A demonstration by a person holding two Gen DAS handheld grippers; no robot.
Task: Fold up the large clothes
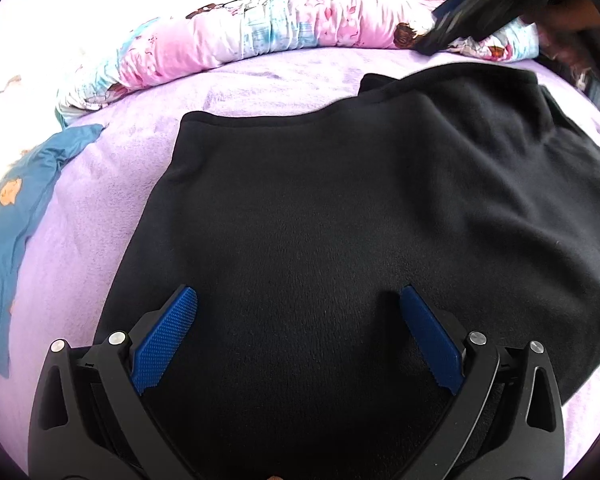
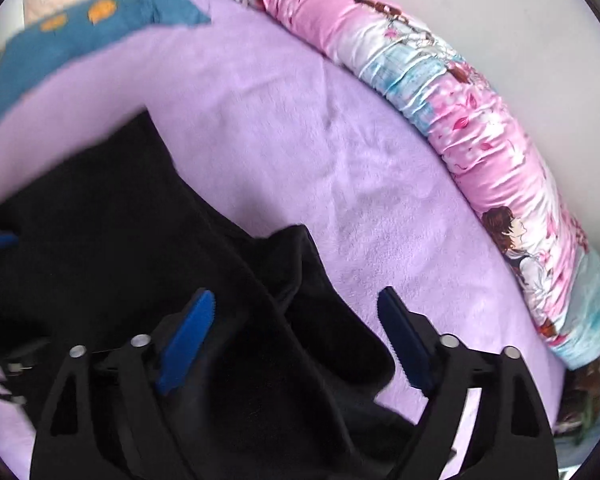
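Nearest in the left wrist view, the left gripper (image 1: 298, 300) hangs over the black fleece garment (image 1: 340, 220) with its blue pads (image 1: 164, 344) spread wide, nothing pinched between them, the cloth simply lying beneath. The garment sprawls across the lilac bed cover (image 1: 100, 208), one straight hem running along its far left side and a folded layer heaped toward the far right. In the right wrist view, the right gripper (image 2: 296, 304) also stands wide apart, holding nothing; a narrow flap of the garment (image 2: 308, 304) lies below the gap between its fingers, one finger over black cloth and the other over the bare cover (image 2: 300, 140). Beyond the garment, a teal cloth with orange prints (image 1: 16, 208) rests on the bed at the left. Farthest off, a rolled pink-and-pale-blue printed quilt (image 1: 260, 28) runs along the bed's far edge, where the right gripper appears as a dark blurred shape (image 1: 480, 4).
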